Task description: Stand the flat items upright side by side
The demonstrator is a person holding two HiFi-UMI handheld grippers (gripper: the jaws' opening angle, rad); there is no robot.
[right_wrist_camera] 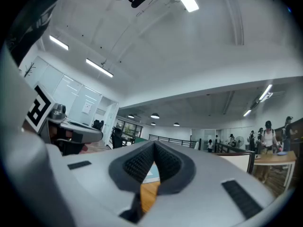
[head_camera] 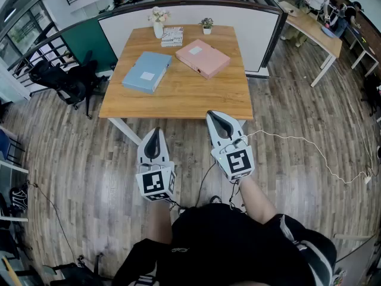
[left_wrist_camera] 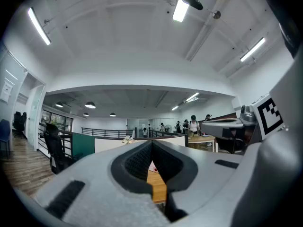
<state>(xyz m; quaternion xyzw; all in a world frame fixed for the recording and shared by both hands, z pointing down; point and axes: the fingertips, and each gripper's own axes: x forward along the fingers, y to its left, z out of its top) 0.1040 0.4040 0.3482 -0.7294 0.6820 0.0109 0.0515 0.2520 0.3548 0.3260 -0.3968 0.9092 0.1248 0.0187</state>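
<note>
A blue flat box file (head_camera: pixel 147 71) lies on the left half of the wooden table (head_camera: pixel 178 97). A pink one (head_camera: pixel 202 58) lies flat at the back right. Both grippers hover over the floor short of the table's near edge. My left gripper (head_camera: pixel 154 131) is shut and holds nothing. My right gripper (head_camera: pixel 215 114) is shut and empty too, its tip near the table's front edge. In the left gripper view the closed jaws (left_wrist_camera: pixel 152 143) hide most of the table (left_wrist_camera: pixel 157 186). The right gripper view shows its shut jaws (right_wrist_camera: pixel 154 145) with a sliver of the blue file (right_wrist_camera: pixel 150 173) behind.
A white vase of flowers (head_camera: pixel 158 24), a stack of books (head_camera: pixel 172 36) and a small potted plant (head_camera: pixel 206 25) stand along the table's back edge before a white partition (head_camera: pixel 256 28). A black office chair (head_camera: pixel 65 79) stands left of the table. A white cable (head_camera: pixel 309 151) trails across the floor.
</note>
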